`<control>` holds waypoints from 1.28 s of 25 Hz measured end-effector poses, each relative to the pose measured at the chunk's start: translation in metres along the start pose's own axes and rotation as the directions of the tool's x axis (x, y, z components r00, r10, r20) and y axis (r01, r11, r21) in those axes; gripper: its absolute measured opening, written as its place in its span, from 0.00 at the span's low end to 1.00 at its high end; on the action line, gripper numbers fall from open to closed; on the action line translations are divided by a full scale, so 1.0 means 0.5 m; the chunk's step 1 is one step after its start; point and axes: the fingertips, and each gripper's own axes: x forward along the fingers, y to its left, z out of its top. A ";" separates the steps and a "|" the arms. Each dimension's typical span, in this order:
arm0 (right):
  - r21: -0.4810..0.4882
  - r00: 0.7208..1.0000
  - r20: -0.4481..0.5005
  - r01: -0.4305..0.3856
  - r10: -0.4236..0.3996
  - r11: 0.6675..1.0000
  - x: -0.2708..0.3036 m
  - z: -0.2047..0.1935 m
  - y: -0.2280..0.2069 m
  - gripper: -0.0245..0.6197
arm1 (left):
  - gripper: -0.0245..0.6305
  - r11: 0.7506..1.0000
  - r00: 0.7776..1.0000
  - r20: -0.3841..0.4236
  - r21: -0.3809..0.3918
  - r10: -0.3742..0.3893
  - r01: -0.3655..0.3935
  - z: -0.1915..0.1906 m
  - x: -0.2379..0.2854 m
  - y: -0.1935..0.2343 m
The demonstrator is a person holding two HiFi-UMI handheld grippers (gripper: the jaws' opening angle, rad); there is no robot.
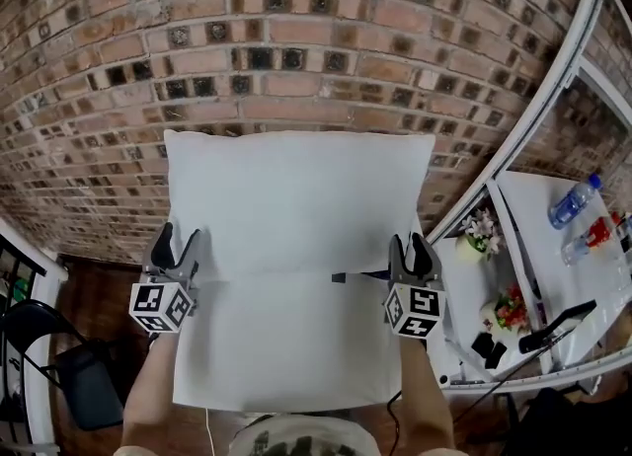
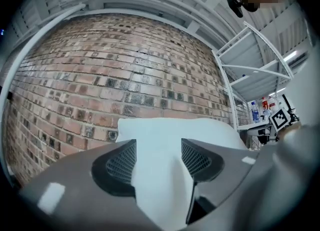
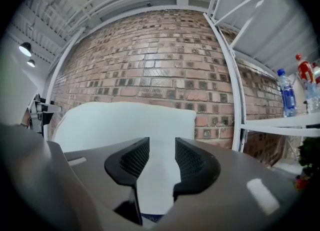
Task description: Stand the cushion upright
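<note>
A white cushion (image 1: 296,197) stands upright, leaning on the brick wall (image 1: 296,39), with its lower edge on a white seat pad (image 1: 286,345). My left gripper (image 1: 176,245) is at the cushion's lower left corner. My right gripper (image 1: 412,247) is at its lower right corner. Both point level at the wall. In the left gripper view the gripper (image 2: 157,147) is open and the cushion (image 2: 170,130) shows white through the gap. In the right gripper view the gripper (image 3: 162,147) is open too, with the cushion (image 3: 125,120) beyond it. Neither pair of pads presses on the fabric.
A white metal frame (image 1: 533,118) runs diagonally on the right. Beyond it a white table (image 1: 553,207) holds bottles (image 1: 575,201), flowers (image 1: 481,232) and dark items. A black chair (image 1: 59,365) stands at the lower left. A blue edge (image 1: 365,274) shows under the cushion's right side.
</note>
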 end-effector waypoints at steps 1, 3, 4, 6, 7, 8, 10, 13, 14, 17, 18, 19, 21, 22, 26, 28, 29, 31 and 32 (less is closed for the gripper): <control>0.006 1.000 -0.001 -0.004 0.004 1.000 -0.013 0.000 0.006 0.27 | 0.44 1.000 1.000 0.003 -0.002 -0.004 0.004 0.005 -0.014 -0.006; 0.010 1.000 -0.006 -0.017 0.017 1.000 -0.041 0.000 0.024 0.27 | 0.44 1.000 1.000 0.007 -0.004 -0.009 0.009 0.015 -0.043 -0.015; 0.008 1.000 -0.009 -0.029 0.029 1.000 -0.055 0.001 0.037 0.27 | 0.44 1.000 1.000 0.007 -0.004 -0.010 0.010 0.018 -0.059 -0.018; -0.002 0.998 -0.014 -0.055 0.055 0.998 -0.083 0.004 0.064 0.27 | 0.44 1.000 1.000 0.006 -0.002 -0.011 0.011 0.023 -0.089 -0.022; -0.006 0.998 -0.014 -0.068 0.068 0.998 -0.095 0.007 0.078 0.27 | 0.44 1.000 1.000 0.007 -0.002 -0.010 0.010 0.026 -0.103 -0.023; -0.008 0.997 -0.014 -0.081 0.081 0.997 -0.107 0.010 0.091 0.27 | 0.44 1.000 1.000 0.007 -0.004 -0.008 0.008 0.028 -0.117 -0.024; -0.012 0.994 -0.013 -0.105 0.105 0.994 -0.128 0.016 0.115 0.26 | 0.44 1.000 1.000 0.006 -0.011 0.000 0.000 0.032 -0.144 -0.025; -0.018 0.989 -0.018 -0.145 0.145 0.989 -0.158 0.018 0.150 0.24 | 0.44 0.999 1.000 0.003 -0.034 0.022 -0.021 0.039 -0.191 -0.024; -0.022 0.987 -0.019 -0.159 0.159 0.987 -0.167 0.021 0.161 0.23 | 0.42 0.999 1.000 0.005 -0.046 0.028 -0.028 0.042 -0.207 -0.022; -0.030 0.981 -0.011 -0.193 0.193 0.981 -0.195 0.034 0.193 0.19 | 0.41 0.995 0.999 0.012 -0.089 0.048 -0.047 0.056 -0.264 -0.025; -0.030 0.979 -0.008 -0.204 0.204 0.978 -0.205 0.038 0.203 0.18 | 0.40 0.993 0.998 0.012 -0.100 0.058 -0.057 0.062 -0.284 -0.031; -0.027 0.976 -0.004 -0.216 0.216 0.976 -0.215 0.041 0.213 0.17 | 0.37 0.992 0.998 0.011 -0.108 0.069 -0.068 0.066 -0.304 -0.038; -0.013 0.970 0.006 -0.244 0.244 0.970 -0.238 0.047 0.231 0.15 | 0.37 0.990 0.996 0.009 -0.111 0.091 -0.090 0.069 -0.337 -0.055; -0.004 0.966 0.012 -0.260 0.260 0.966 -0.252 0.051 0.239 0.14 | 0.33 0.990 0.995 0.008 -0.106 0.099 -0.097 0.071 -0.351 -0.067; 0.027 0.945 0.051 -0.324 0.322 0.946 -0.321 0.068 0.268 0.10 | 0.20 0.994 0.996 0.018 -0.067 0.092 -0.091 0.079 -0.392 -0.146; 0.042 0.938 0.058 -0.345 0.343 0.938 -0.362 0.063 0.267 0.10 | 0.20 0.995 0.997 0.018 -0.065 0.076 -0.074 0.076 -0.416 -0.200; 0.048 0.935 0.058 -0.353 0.350 0.934 -0.383 0.057 0.262 0.10 | 0.20 0.996 0.998 0.017 -0.064 0.065 -0.064 0.074 -0.429 -0.228; 0.053 0.931 0.059 -0.363 0.360 0.930 -0.425 0.046 0.251 0.10 | 0.20 0.997 0.999 0.017 -0.067 0.043 -0.042 0.073 -0.455 -0.282; 0.056 0.930 0.060 -0.366 0.363 0.929 -0.445 0.043 0.244 0.10 | 0.20 0.997 0.999 0.017 -0.072 0.033 -0.031 0.073 -0.467 -0.307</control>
